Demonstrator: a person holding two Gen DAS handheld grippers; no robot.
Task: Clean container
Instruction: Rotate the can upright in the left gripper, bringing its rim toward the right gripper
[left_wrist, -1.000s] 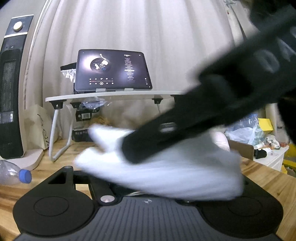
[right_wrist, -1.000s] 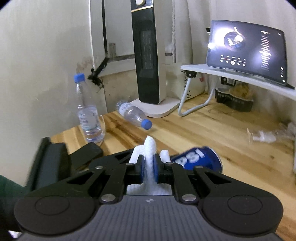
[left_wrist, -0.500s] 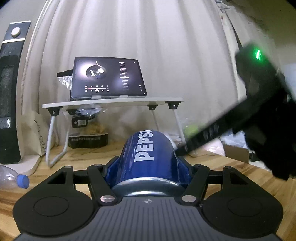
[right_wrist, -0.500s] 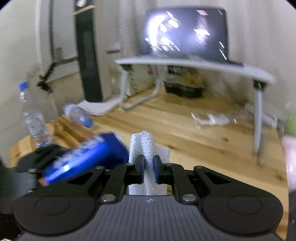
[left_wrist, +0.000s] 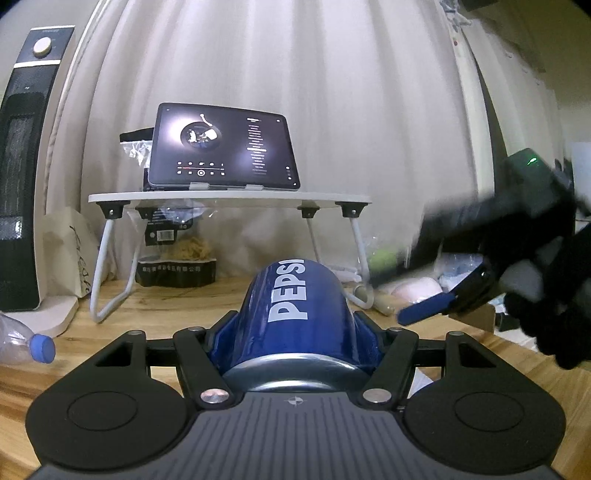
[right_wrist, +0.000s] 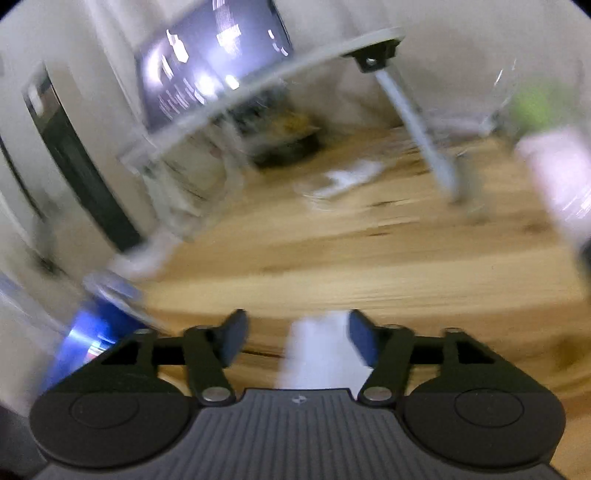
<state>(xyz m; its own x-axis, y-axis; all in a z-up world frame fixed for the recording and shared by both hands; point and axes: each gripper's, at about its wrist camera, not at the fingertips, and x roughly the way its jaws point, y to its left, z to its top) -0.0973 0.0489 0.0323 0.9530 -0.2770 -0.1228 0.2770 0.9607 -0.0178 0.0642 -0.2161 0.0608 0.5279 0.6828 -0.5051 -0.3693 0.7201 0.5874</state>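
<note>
Gripping a Pepsi can while the wiping tissue comes loose

Held at the centre of the left wrist view, a blue Pepsi can (left_wrist: 299, 314) lies on its side between the 2 fingers of the left gripper (left_wrist: 295, 332), which is clamped on the can's sides with its silver rim nearest the camera. Beyond the can stands a small white folding table (left_wrist: 229, 197) carrying a lit tablet (left_wrist: 221, 147). Left of the can, a clear bottle with a blue cap (left_wrist: 22, 345) lies on the wooden desk (left_wrist: 147, 306), and a tall black heater (left_wrist: 22, 184) stands behind it.

Right of the can, the right gripper (left_wrist: 424, 314) appears as a dark blur. Its own view is heavily smeared by motion. There its 2 blue fingers are spread apart, and a white tissue (right_wrist: 321, 350) sits loosely between them, not pinched. The can shows only as a blue streak (right_wrist: 85, 339) at the lower left.

Judging from this, the wipe is at its end, or the tissue is being re-gripped. To do it well, the left gripper should keep the can steady and level, and the right should pinch the tissue firmly before touching the can.
</note>
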